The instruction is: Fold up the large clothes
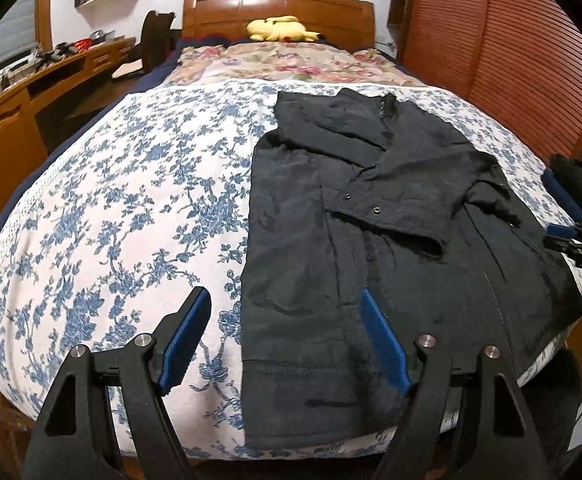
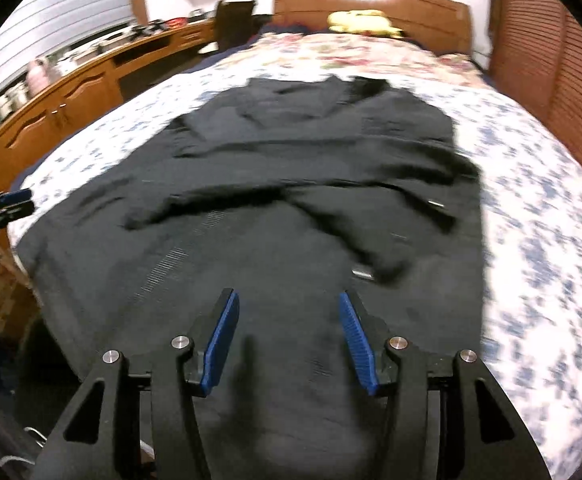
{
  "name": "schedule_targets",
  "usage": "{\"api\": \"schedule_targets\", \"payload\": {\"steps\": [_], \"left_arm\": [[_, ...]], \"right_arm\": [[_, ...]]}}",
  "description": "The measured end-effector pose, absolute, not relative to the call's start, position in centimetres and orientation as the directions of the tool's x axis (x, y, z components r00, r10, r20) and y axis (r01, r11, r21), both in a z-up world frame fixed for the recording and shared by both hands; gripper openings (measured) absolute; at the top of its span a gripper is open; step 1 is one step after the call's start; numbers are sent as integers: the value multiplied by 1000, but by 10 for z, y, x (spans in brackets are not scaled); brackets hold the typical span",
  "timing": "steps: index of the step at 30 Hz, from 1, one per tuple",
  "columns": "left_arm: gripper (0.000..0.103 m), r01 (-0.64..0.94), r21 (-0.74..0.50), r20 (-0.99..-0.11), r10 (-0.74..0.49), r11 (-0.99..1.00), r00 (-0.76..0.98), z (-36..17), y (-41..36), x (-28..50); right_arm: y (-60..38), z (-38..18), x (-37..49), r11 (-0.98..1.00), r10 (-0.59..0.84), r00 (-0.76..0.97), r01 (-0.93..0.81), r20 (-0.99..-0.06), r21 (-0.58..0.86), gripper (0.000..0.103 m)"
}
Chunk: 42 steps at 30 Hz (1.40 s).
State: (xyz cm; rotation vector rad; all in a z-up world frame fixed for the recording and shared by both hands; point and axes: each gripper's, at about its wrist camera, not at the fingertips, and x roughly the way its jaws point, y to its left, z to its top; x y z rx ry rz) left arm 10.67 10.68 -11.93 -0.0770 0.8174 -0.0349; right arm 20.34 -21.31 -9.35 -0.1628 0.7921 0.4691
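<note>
A large black jacket (image 1: 375, 240) lies flat on the bed, collar toward the headboard, with both sleeves folded across its front. It fills the right wrist view (image 2: 291, 208), which is blurred. My left gripper (image 1: 285, 300) is open and empty, hovering over the jacket's lower left edge near the hem. My right gripper (image 2: 287, 304) is open and empty above the jacket's lower part. The right gripper also shows at the right edge of the left wrist view (image 1: 567, 208), and the left gripper at the left edge of the right wrist view (image 2: 7, 204).
The bed has a blue floral cover (image 1: 123, 208) and a pink floral blanket (image 1: 283, 62) near the wooden headboard (image 1: 275, 8). A yellow plush toy (image 1: 279, 30) lies at the head. A wooden desk (image 1: 31, 92) runs along the left, a slatted wardrobe (image 1: 503, 48) on the right.
</note>
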Motion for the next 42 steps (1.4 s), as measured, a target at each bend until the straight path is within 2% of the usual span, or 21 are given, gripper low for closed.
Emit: {"api": "schedule_targets", "payload": {"steps": [3,6,13,19,23,30,35,37,42], "left_arm": [[77,-24,-61,-744,-29,998,668,-126,104,111],[77,-45,-31,-759,6,999,652,-130,102,114],[77,-88,-9,-774,48,996,631,-136,107,109],[59,-83,-49,-781,14,995,624,-140,116,99],[55,-49,-94,-792,-45,994,609,-147,119,92],[52,-6,-141,-779,-107,990,618,-156,116,77],[35,24,-149,-763,-131,989,633,-156,112,72],[23,27,-155,-757,-136,988,640,-153,112,71],[19,21,-165,-756,-139,986,640,-150,116,69]], "right_arm": [[-240,-103,211,904,292,625,-428,-724,-6,59],[-259,-115,219,915,299,604,-401,-739,42,66],[-269,-138,233,923,286,556,-378,-781,69,67],[-277,-133,222,925,294,538,-369,-790,93,67],[-280,-128,199,930,284,539,-356,-793,91,67],[-280,-118,159,938,268,536,-334,-801,90,67],[-281,-121,146,936,283,532,-334,-798,109,67],[-281,-123,144,939,285,538,-323,-793,118,67],[-282,-122,140,938,291,541,-322,-789,125,67]]}}
